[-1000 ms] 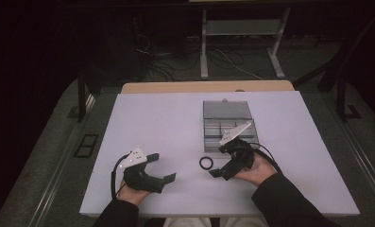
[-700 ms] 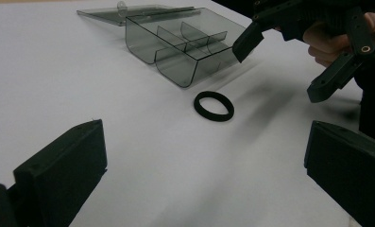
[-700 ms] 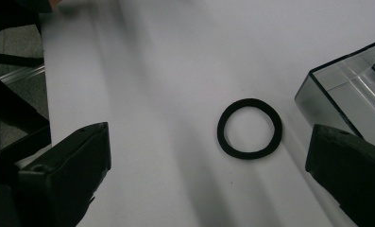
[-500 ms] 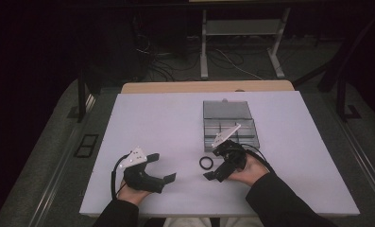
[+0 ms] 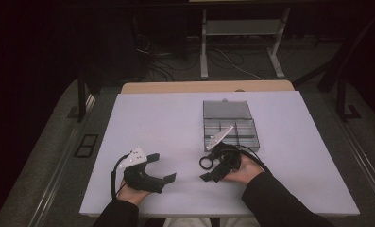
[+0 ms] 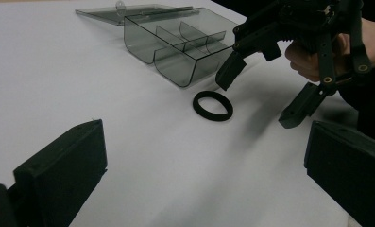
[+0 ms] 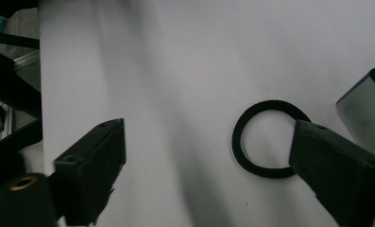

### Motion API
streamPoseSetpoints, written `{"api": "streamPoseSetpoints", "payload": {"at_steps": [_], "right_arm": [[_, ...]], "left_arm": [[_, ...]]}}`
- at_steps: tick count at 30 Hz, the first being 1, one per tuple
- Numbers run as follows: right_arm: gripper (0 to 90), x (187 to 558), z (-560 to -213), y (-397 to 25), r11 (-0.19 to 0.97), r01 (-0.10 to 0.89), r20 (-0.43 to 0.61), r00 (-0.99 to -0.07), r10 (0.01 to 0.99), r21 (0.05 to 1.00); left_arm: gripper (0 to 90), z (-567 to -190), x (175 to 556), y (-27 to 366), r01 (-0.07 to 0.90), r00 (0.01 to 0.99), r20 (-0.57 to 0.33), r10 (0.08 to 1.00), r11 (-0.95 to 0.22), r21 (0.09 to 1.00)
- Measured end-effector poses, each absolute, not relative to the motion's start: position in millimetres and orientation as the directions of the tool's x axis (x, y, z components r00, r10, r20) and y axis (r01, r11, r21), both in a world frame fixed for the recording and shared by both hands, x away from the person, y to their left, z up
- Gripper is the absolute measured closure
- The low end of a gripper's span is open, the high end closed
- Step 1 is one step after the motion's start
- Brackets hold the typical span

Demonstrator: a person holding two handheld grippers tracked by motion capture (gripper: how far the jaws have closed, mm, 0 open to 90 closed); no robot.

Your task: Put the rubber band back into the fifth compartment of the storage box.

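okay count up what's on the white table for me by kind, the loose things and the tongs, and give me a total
Black ring: 1
Clear divided box with its lid open: 1
Tongs: 2, the left tongs and the right tongs, both open
Total: 4

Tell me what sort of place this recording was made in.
Probably a lab or recording workspace: a white table on grey carpet, loose cables on the floor behind, a metal stand, and dark surroundings.
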State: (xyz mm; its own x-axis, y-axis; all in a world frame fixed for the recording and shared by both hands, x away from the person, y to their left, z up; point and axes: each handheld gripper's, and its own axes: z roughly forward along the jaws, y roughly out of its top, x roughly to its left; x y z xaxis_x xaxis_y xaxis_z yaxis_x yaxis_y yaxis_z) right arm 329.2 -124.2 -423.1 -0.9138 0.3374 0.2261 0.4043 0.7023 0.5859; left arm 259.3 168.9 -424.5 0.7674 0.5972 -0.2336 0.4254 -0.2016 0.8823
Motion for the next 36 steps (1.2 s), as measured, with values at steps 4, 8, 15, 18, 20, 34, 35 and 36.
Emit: {"api": "streamPoseSetpoints", "payload": {"at_steps": [4,8,15,18,20,34,35,36], "right_arm": [[16.6,332,-423,-123,0.706,0.414,0.233,-0.91,0.344,0.575],[26.4,337,-425,-122,0.715,0.407,0.245,-0.913,0.325,0.568],[43.2,342,-428,-122,0.732,0.388,0.245,-0.922,0.301,0.561],[47.6,344,-430,-123,0.736,0.391,0.249,-0.92,0.302,0.553],[50.5,344,-431,-123,0.739,0.387,0.245,-0.922,0.3,0.552],[71.3,346,-435,-122,0.755,0.347,0.212,-0.938,0.275,0.556],[72.4,346,-435,-121,0.755,0.353,0.215,-0.936,0.28,0.553],[73.4,346,-435,-121,0.756,0.348,0.21,-0.938,0.277,0.554]], "left_arm": [[0.0,-425,259,169,0.425,0.767,-0.234,0.598,-0.201,0.882],[0.0,-424,260,170,0.426,0.767,-0.233,0.599,-0.203,0.882],[0.0,-424,260,170,0.426,0.767,-0.232,0.599,-0.204,0.882],[0.0,-424,260,170,0.424,0.767,-0.23,0.599,-0.203,0.883],[0.0,-424,260,170,0.423,0.767,-0.23,0.599,-0.203,0.883],[0.0,-424,260,170,0.423,0.768,-0.23,0.597,-0.205,0.883],[0.0,-424,260,170,0.423,0.768,-0.23,0.597,-0.204,0.883],[0.0,-424,260,170,0.423,0.768,-0.23,0.598,-0.205,0.883]]}}
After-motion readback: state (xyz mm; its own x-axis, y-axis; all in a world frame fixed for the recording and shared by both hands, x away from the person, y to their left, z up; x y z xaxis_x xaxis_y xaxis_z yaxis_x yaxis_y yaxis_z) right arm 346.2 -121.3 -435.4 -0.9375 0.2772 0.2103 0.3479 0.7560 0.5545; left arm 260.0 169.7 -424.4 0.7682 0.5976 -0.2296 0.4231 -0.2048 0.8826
